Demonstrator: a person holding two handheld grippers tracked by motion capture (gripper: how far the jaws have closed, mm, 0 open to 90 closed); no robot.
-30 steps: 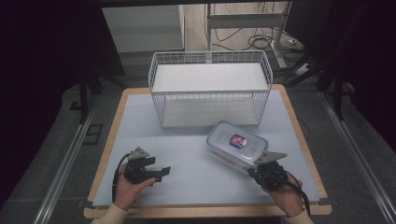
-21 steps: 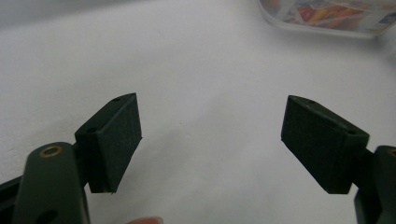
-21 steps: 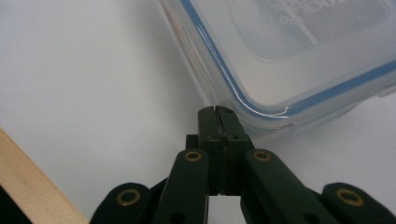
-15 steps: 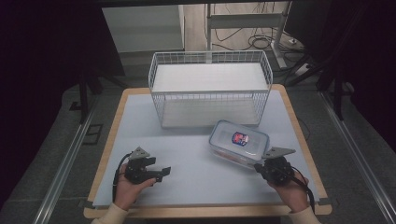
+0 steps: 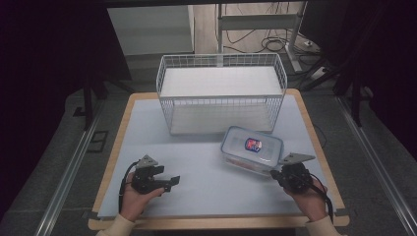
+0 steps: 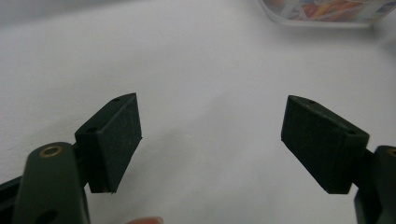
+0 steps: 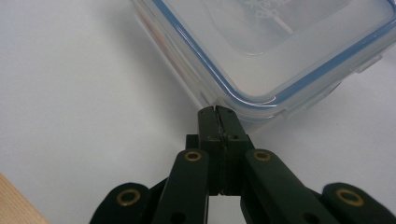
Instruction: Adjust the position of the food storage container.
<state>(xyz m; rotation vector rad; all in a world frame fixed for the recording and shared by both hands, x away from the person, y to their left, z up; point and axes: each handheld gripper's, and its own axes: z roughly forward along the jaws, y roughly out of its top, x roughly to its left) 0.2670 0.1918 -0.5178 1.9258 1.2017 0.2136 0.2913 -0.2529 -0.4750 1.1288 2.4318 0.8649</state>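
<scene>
A clear plastic container (image 5: pixel 252 147) with a blue-rimmed lid and a red and blue label lies flat on the white mat, right of centre. My right gripper (image 5: pixel 276 173) is just below its near right corner. In the right gripper view my right gripper (image 7: pixel 217 112) is shut, with nothing between its jaws, and its tip is against the container's (image 7: pixel 280 42) rounded corner. My left gripper (image 5: pixel 169 182) rests low on the mat at the near left, pointing right. In its own view my left gripper (image 6: pixel 210 121) is open over bare mat, and the container (image 6: pixel 327 9) lies far ahead.
A white wire basket (image 5: pixel 221 101) stands at the back middle of the table, just behind the container. The white mat (image 5: pixel 196 147) covers a wooden table whose edge (image 5: pixel 113 147) runs around it. The surroundings are dark, with cables on the floor behind.
A second ago the container sat tilted toward the right gripper; now it lies flat, slightly farther back. The right gripper has shifted a little. The left gripper has not moved.
</scene>
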